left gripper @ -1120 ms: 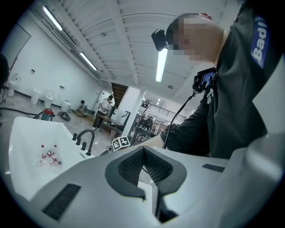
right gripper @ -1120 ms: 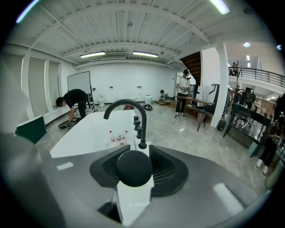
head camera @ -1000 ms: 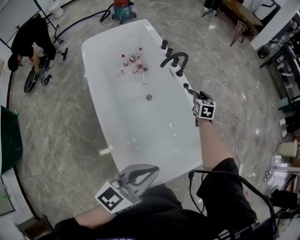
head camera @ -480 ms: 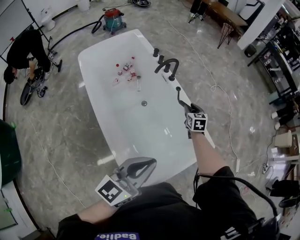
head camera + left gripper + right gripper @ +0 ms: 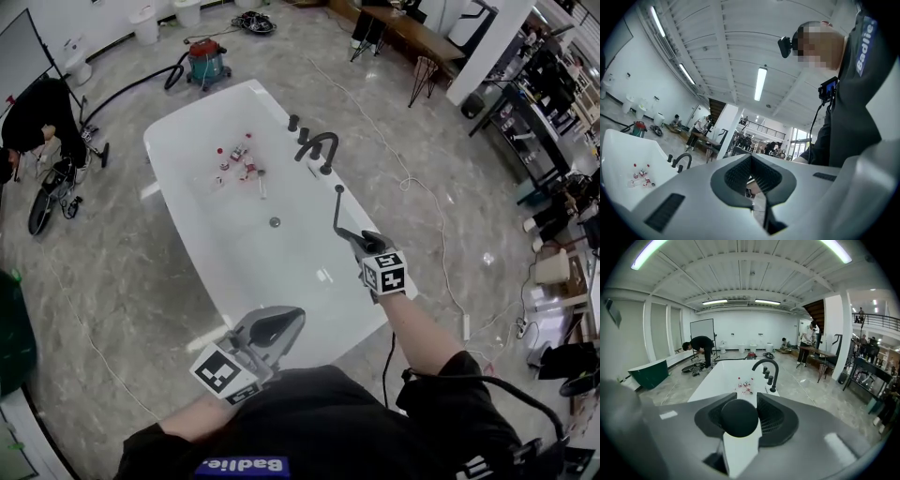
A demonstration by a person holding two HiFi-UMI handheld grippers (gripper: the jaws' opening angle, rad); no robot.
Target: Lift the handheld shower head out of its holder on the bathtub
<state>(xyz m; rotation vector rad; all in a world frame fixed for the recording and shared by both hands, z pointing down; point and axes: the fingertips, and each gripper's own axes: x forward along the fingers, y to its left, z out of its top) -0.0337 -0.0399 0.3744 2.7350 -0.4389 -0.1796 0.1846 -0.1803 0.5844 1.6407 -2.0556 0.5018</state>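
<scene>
From my station I see the shower head [image 5: 338, 208] as a slim black wand, out of the tub deck and raised over the right-hand rim of the bathtub [image 5: 246, 281]. It stands nearly upright with a slight tilt, and its free end points up toward the far end of the tub. My right tool [image 5: 354, 239] is clamped on its lower end. In the right gripper view the wand's round black end fills the gap between the two ridged pads, which press on it from either side.

Just beyond the wand along the same rim stands the arched black faucet [image 5: 317, 145], with a row of black knobs [image 5: 298, 128] beside it. I cannot make out the holder itself from here. Inside the white tub a cluster of small bottles [image 5: 239, 161] lies near the far end, and the drain [image 5: 275, 222] sits closer to the middle.

My left tool [image 5: 295, 317] hangs low over the near end of the tub, well apart from the wand. Its jaws are together at the tips, with nothing between them.

Around the tub is grey marbled floor [image 5: 112, 281]. A red and teal vacuum cleaner [image 5: 202, 58] stands past the far end, and at the left edge a person in black [image 5: 33, 108] bends over.
</scene>
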